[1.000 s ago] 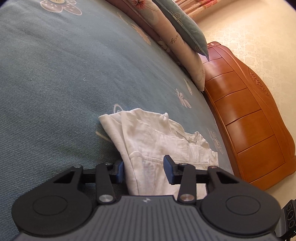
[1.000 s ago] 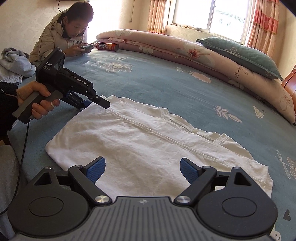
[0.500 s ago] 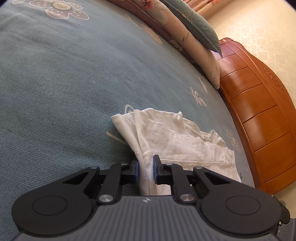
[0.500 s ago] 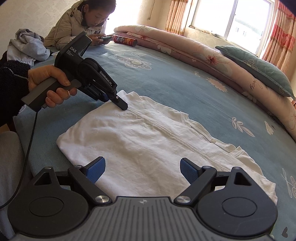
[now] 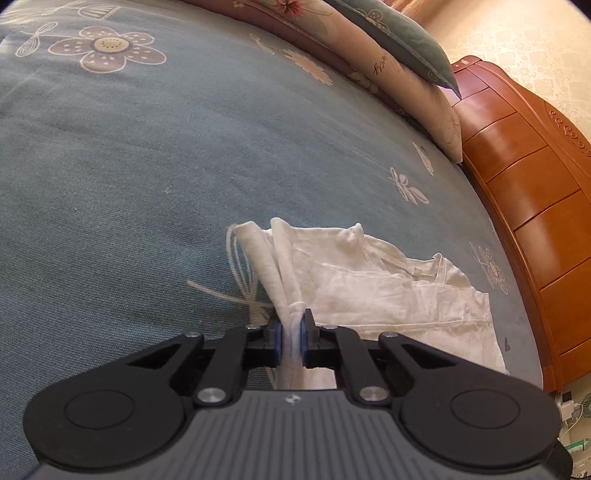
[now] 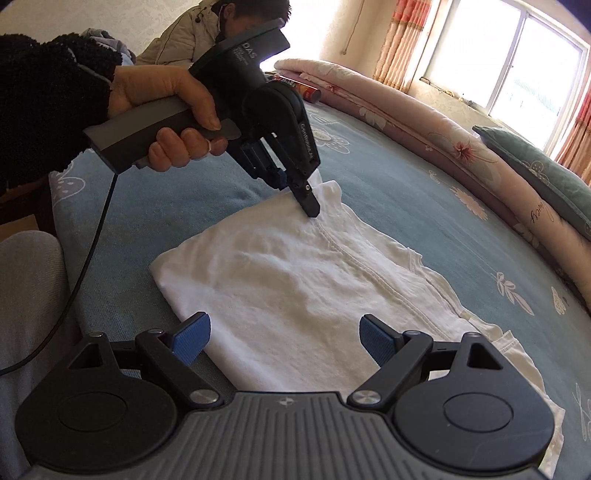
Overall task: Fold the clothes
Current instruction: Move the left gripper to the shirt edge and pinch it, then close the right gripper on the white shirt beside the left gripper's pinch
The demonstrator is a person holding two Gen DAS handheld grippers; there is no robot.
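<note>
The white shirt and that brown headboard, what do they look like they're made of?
White shirt: soft matte woven fabric, probably cotton; it wrinkles and bunches where the left gripper pinches it. Headboard: wood with a glossy orange-brown varnish, judging by its reflective panels.

One white garment (image 6: 295, 280) lies on one bed (image 6: 406, 206) with a blue flowered cover. Two tools are in view: the left tool (image 5: 291, 338) and the right tool (image 6: 284, 336). One hand (image 6: 166, 107) shows, in one dark fuzzy sleeve (image 6: 48, 103). One green pillow (image 6: 535, 173) rests on one rolled pink quilt (image 6: 424, 122). One wooden headboard (image 5: 535, 206) stands at the bed's end. One seated person (image 6: 207, 33), one window (image 6: 517, 62) and one can (image 6: 310, 94) complete the count.
</note>
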